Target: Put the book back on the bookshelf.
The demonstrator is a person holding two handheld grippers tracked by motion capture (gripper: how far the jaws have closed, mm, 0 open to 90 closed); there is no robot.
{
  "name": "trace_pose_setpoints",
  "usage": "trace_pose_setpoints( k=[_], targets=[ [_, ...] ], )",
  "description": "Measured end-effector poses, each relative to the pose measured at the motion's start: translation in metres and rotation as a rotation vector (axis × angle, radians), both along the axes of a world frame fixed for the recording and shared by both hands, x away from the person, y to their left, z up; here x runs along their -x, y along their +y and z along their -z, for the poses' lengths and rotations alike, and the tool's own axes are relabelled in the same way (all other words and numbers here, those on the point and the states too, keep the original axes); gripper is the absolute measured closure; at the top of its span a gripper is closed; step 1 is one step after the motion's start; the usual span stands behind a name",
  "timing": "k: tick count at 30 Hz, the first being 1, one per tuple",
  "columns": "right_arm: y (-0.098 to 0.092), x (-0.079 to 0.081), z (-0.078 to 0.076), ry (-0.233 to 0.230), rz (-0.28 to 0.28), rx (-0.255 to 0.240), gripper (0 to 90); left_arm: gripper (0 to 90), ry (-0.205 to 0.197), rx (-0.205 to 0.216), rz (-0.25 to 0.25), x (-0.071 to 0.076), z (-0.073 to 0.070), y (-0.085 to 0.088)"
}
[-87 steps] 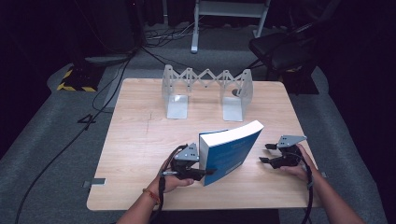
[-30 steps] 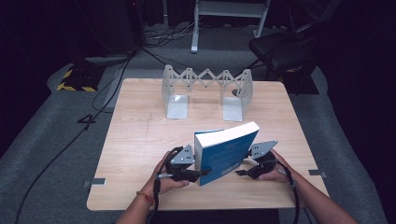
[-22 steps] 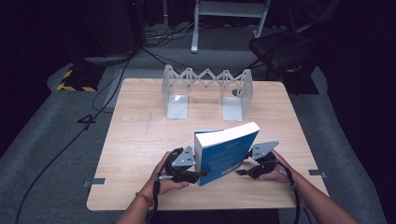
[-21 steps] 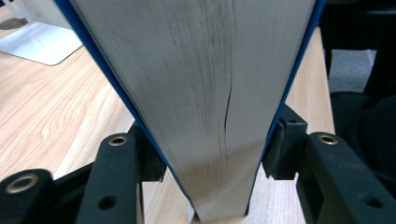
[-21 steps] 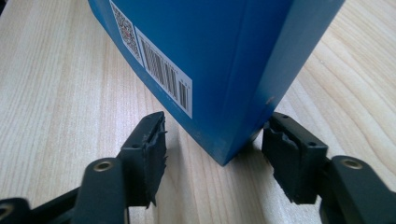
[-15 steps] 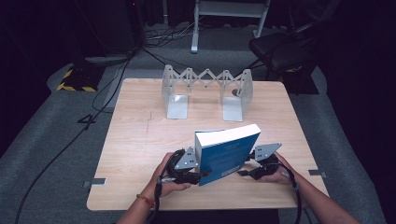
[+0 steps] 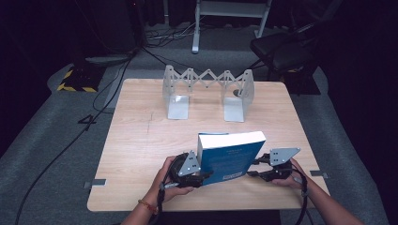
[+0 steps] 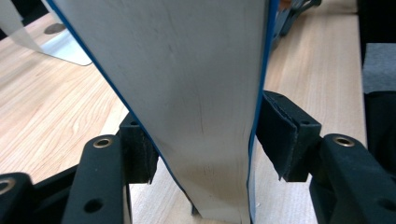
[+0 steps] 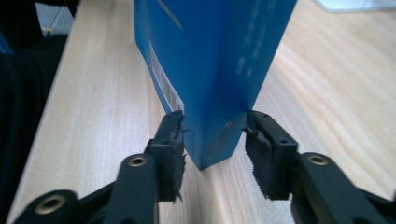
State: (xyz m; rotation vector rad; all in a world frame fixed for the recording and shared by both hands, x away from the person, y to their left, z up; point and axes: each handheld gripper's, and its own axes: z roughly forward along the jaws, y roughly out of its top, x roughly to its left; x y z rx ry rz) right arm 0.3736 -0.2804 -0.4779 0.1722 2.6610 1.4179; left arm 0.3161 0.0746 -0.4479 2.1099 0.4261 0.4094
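Wooden table (image 7: 141, 140) carries an upright blue book (image 7: 230, 157) near its front edge, a metal rack (image 7: 206, 91) behind. Left hand-held gripper (image 8: 205, 140) has been loosening, its jaws bracketing the page edge; right hand-held gripper (image 9: 212, 135) has been closing around the spine corner, small gaps remaining. This looks like a handover: next, clamp right, then free left.

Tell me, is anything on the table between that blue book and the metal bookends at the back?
Nothing visible is. The blue book stands on edge near the front of the table, with the left gripper and right gripper at its two ends. Between it and the metal bookends lies only bare wood.
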Motion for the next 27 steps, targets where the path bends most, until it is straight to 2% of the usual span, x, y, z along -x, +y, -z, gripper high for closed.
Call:
trace_pose_setpoints(
  k=[3,4,5,7,9,12,14,19,24,27],
  targets=[
    [-0.003,0.002,-0.005,-0.010,-0.003,-0.029,60.7,42.0,-0.001,-0.008,-0.007,0.000,0.001,-0.001],
    [-0.005,0.004,-0.009,-0.020,-0.004,-0.043,60.8,42.0,0.007,-0.006,0.004,0.000,0.001,0.000],
    [-0.005,0.005,-0.012,-0.026,0.002,-0.050,61.9,47.4,0.018,0.004,0.022,0.000,0.002,0.001],
    [-0.003,0.003,-0.013,-0.046,0.012,-0.037,60.5,52.7,0.034,0.016,0.050,0.000,0.001,0.003],
    [-0.001,0.000,-0.010,-0.033,0.030,-0.030,54.2,57.2,0.044,0.021,0.082,0.003,0.001,0.004],
    [0.002,-0.004,-0.005,-0.003,0.039,-0.020,48.4,58.0,0.035,0.014,0.091,0.005,0.001,0.004],
    [0.007,-0.003,-0.007,-0.010,0.019,-0.034,46.4,57.6,0.041,0.032,0.088,0.004,0.002,0.004],
    [0.016,-0.002,-0.012,-0.021,0.003,-0.064,46.1,57.1,0.032,0.031,0.085,0.003,0.003,0.005],
    [0.014,-0.005,-0.014,-0.003,-0.015,-0.085,53.0,49.0,-0.002,-0.013,0.020,0.003,0.008,0.003],
    [0.011,0.000,-0.014,-0.009,-0.043,-0.081,56.8,45.8,-0.012,-0.038,0.008,0.002,0.010,0.003]
  ],
)
